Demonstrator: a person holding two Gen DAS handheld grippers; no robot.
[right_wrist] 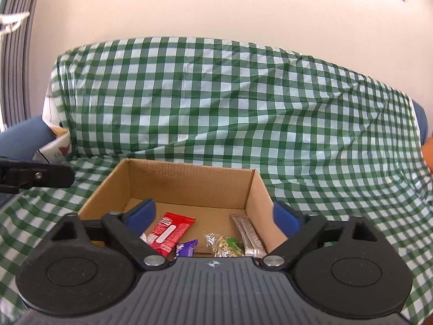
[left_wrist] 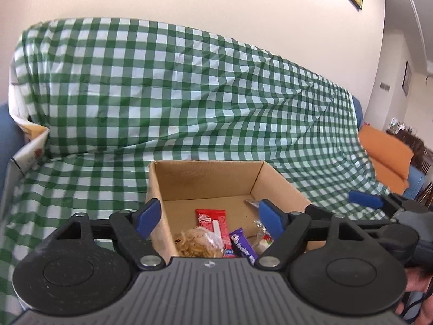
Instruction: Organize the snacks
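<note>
Snacks already lay in the open brown cardboard box (right_wrist: pixel 189 184) on the green-checked cloth (right_wrist: pixel 243 108): red wrapper (right_wrist: pixel 170 230), purple bar (left_wrist: pixel 242 243), silver sachets (right_wrist: pixel 250 234). Left gripper (left_wrist: pixel 208 219) and right gripper (right_wrist: pixel 215 216) both hung wide and empty above it, so little seemed left.

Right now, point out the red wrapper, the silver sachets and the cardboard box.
red wrapper (right_wrist: pixel 170 231), right wrist view, middle of its face.
silver sachets (right_wrist: pixel 250 234), right wrist view, middle of the strip.
cardboard box (right_wrist: pixel 189 181), right wrist view, inside of its far wall.
</note>
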